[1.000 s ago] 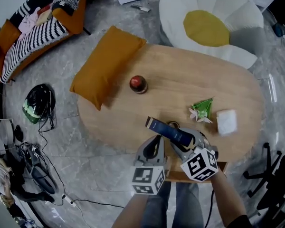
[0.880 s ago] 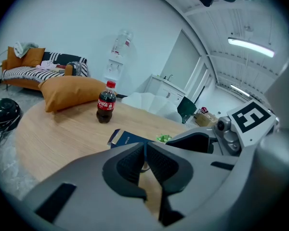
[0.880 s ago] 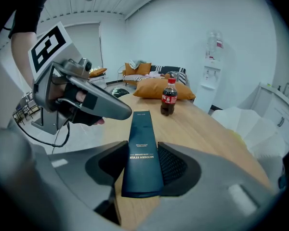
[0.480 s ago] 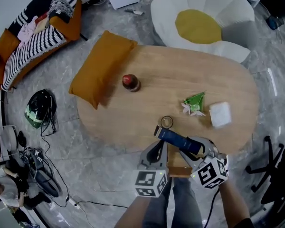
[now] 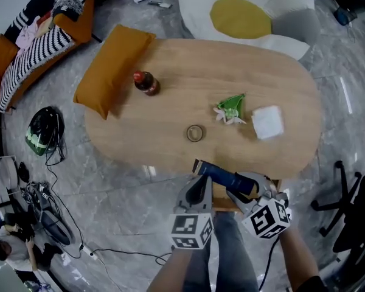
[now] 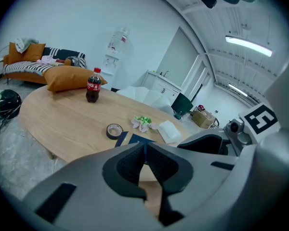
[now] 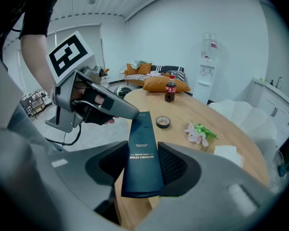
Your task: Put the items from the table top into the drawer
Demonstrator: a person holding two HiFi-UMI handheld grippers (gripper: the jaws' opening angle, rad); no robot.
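The right gripper (image 5: 238,186) is clamping a dark blue box (image 7: 143,160), holding it at the table's (image 5: 170,140) near edge, by the drawer (image 5: 220,198). The left gripper (image 6: 144,150) is hanging just left, jaws pressed together, empty. A tape roll (image 5: 195,133) is lying farther out.

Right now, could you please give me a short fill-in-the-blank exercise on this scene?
The right gripper is shut on a dark blue ____.
The left gripper is ____ and holds nothing.
The cola bottle stands beside an orange ____.
Missing words: box; shut; pillow.
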